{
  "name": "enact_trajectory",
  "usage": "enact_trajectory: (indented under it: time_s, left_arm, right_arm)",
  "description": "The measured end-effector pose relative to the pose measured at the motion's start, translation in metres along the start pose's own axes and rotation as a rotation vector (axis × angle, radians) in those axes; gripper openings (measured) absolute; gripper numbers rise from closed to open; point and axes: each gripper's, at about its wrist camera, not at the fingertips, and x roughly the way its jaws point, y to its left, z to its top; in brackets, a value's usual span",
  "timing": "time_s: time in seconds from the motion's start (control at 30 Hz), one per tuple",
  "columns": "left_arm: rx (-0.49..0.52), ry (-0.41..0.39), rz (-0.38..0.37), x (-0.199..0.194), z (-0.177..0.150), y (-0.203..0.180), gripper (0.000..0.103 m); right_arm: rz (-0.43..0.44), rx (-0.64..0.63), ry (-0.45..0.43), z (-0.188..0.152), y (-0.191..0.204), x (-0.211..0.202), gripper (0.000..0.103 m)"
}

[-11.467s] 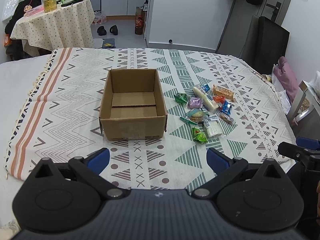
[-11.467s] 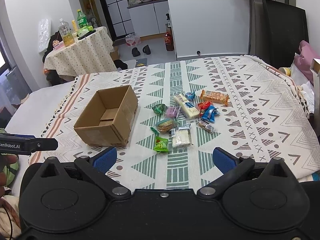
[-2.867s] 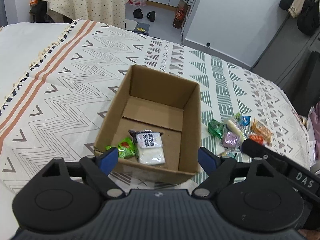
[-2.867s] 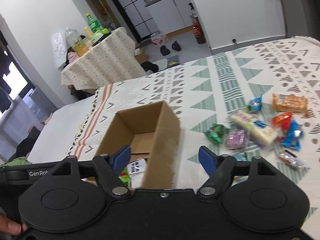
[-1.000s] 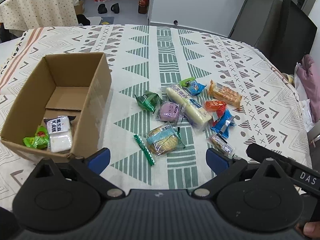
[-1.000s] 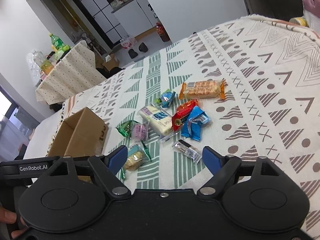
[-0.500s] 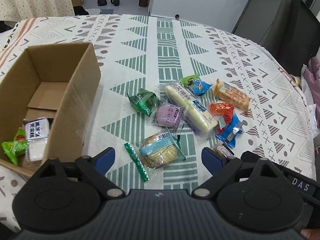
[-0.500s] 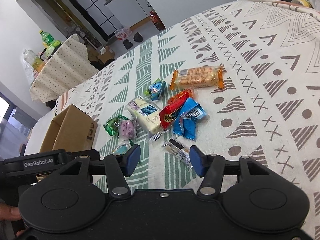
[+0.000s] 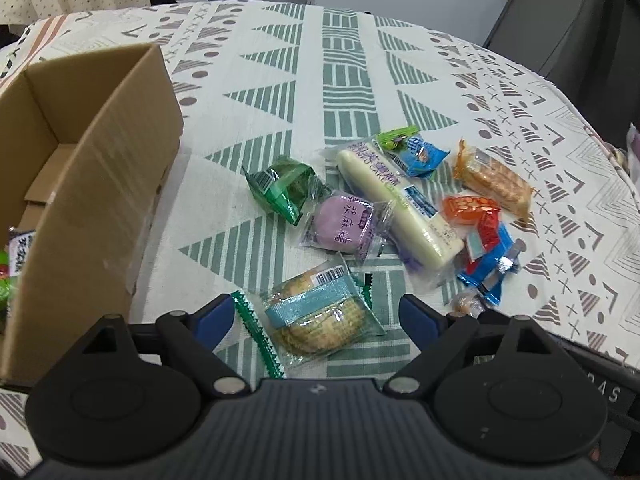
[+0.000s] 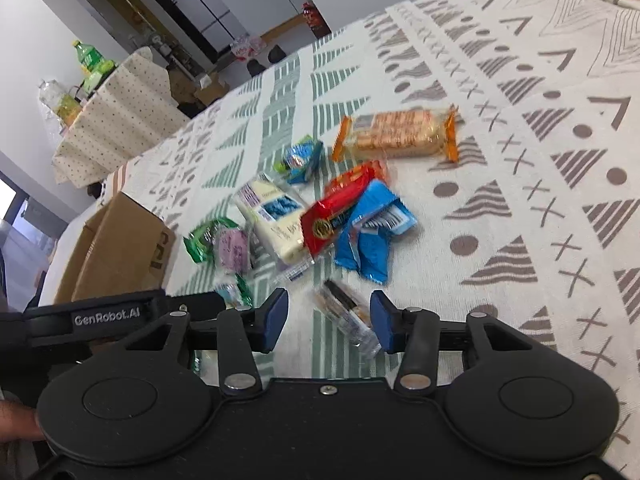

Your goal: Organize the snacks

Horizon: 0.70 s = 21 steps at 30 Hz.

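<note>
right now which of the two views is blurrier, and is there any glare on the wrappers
The right wrist view is blurrier: the orange cracker pack and the small clear-wrapped bar between the right gripper fingers are smeared by motion. The left wrist view is sharp; print on the purple mochi pack is crisp, with only soft sheen on the round biscuit pack, and fisheye bending at the edges.

Cardboard box [image 9: 92, 184] cropped at the left edge — its white packet [image 9: 18, 250] half-hidden behind the near wall.
</note>
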Motion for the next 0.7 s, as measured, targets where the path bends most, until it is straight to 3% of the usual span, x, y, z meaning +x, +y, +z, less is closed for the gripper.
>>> enact_trajectory:
  time_s: [0.23,0.43,0.7]
  left_arm:
    - [-0.022,0.012,0.039,0.020,-0.006,-0.001,0.090]
    - [-0.015,-0.002,0.063,0.022,-0.009,-0.001,0.088]
    - [-0.030,-0.036,0.056,0.010,-0.015,0.007,0.058]
  right_arm:
    - [-0.002,-0.023,0.045,-0.006,0.001,0.007,0.038]
    - [-0.011,-0.033,0.066,-0.009,0.002,0.011,0.023]
    - [-0.001,-0.062,0.081,-0.013,0.008,0.008,0.018]
